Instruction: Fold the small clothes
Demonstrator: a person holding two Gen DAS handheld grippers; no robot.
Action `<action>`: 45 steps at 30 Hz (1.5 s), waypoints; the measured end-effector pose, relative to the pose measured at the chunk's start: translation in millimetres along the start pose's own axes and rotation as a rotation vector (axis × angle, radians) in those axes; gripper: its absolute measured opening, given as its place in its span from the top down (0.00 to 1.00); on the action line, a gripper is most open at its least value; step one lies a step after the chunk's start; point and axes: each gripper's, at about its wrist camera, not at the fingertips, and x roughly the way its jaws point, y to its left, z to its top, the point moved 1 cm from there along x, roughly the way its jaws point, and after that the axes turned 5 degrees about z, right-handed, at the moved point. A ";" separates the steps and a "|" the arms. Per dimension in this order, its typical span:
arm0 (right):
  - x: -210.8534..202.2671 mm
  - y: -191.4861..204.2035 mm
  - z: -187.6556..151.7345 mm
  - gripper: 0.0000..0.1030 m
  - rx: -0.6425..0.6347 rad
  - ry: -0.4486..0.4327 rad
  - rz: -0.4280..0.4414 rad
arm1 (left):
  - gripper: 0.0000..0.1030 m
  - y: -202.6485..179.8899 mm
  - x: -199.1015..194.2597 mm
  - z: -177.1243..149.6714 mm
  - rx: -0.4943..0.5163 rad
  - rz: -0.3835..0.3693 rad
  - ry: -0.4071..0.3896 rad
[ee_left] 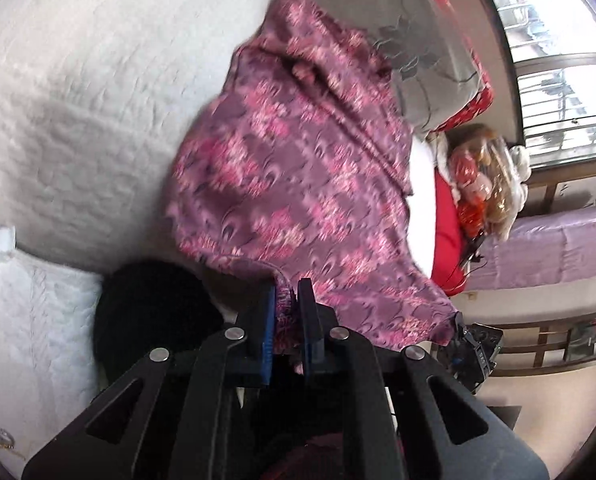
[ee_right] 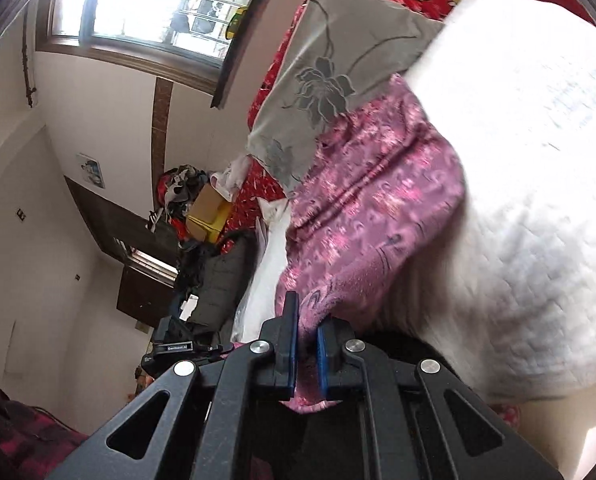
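Purple floral garment (ee_left: 298, 168), blurred, creased, pinched by both tools

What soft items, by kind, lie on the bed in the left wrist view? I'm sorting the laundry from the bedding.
Purple-pink patterned garment, pinched by the left gripper and the right gripper: 1
Grey flower-print pillow: 1
White quilted bedding: 1
Black fuzzy item, kind unclear: 1
Total: 4

Garment (ee_left: 298, 176) on quilt (ee_left: 78, 100); far end under pillow (ee_left: 430, 60).
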 end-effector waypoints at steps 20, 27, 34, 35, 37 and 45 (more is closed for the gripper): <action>83.4 -37.9 140.1 0.93 0.165 -0.149 -0.050 | 0.92 -13.5 20.8 159.7 -0.080 -0.071 -0.203; 127.5 -70.4 196.5 0.93 0.219 -0.189 -0.086 | 0.97 -23.4 42.3 231.2 -0.071 -0.057 -0.285; 173.6 -98.3 248.8 0.93 0.227 -0.204 -0.160 | 0.97 -29.1 64.6 297.0 -0.092 -0.025 -0.284; 180.5 -105.5 254.4 0.92 0.238 -0.196 -0.209 | 0.97 -27.9 66.9 300.9 -0.093 -0.027 -0.268; 190.2 -119.2 257.5 0.88 0.291 -0.154 -0.283 | 0.96 -26.2 68.7 302.7 -0.079 0.002 -0.247; 150.7 -118.5 241.7 0.60 0.293 -0.245 -0.253 | 0.60 0.8 75.1 256.6 -0.021 0.007 -0.155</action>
